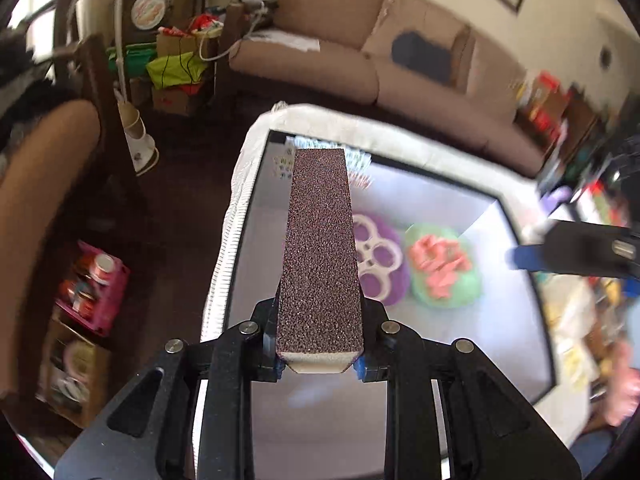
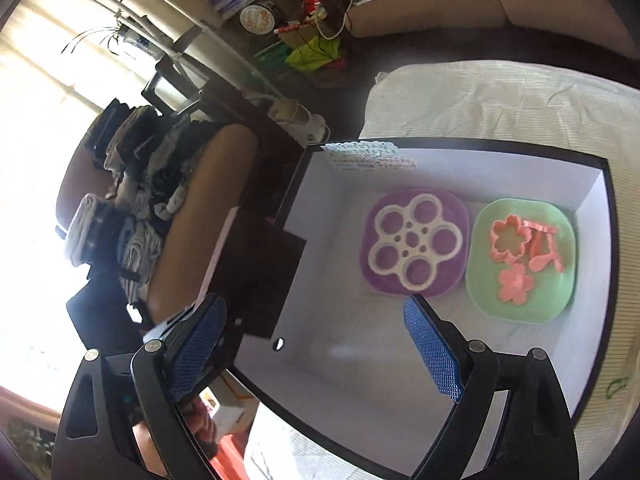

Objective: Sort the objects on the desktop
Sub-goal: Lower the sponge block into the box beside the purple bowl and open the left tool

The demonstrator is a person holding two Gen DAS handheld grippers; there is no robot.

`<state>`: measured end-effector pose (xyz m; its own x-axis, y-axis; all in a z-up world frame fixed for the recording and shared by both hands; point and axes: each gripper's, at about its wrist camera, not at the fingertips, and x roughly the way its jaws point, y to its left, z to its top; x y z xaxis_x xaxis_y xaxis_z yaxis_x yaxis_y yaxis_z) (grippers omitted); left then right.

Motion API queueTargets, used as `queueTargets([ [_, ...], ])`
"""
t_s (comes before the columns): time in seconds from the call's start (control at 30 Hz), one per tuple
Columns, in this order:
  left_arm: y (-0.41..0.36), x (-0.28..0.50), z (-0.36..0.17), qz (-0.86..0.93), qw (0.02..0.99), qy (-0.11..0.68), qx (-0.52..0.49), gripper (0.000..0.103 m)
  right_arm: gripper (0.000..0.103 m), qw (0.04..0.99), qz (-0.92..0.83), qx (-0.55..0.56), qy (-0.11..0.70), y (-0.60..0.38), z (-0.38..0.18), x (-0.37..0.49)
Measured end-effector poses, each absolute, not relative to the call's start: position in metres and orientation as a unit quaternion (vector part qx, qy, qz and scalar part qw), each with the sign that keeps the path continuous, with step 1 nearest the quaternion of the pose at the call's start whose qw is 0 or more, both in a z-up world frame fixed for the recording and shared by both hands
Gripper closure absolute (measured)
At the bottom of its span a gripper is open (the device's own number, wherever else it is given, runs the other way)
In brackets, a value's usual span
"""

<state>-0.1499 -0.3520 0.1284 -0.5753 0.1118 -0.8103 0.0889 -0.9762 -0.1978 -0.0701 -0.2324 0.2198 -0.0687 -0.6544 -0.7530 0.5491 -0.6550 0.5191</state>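
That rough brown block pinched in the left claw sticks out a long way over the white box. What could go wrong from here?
The sanding block is clamped only at its near end by the left gripper, so it might pivot or slip out. Its long far end could knock the purple plate or green plate in the white box when lowered. The right gripper, open and empty, hovers over the same box and might collide with it.

A cream cloth-covered table point(image 2: 500, 96) carries a black-rimmed white box point(image 2: 440, 168).
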Motion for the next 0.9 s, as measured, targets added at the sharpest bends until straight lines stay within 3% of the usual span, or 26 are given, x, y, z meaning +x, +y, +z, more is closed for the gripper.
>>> queueTargets([
  [0.2, -0.302, -0.202, 0.09, 0.84, -0.056, 0.027, -0.539, 0.08, 0.01, 0.42, -0.736, 0.528, -0.055, -0.192, 0.23, -0.074],
  [0.4, -0.304, -0.233, 0.065, 0.819, -0.08, -0.001, -0.568, 0.08, 0.01, 0.433, -0.745, 0.508, -0.025, -0.167, 0.241, -0.072],
  [0.9, -0.296, -0.256, 0.052, 0.779, -0.134, 0.028, -0.612, 0.078, 0.01, 0.447, -0.734, 0.512, 0.001, -0.146, 0.231, -0.065],
])
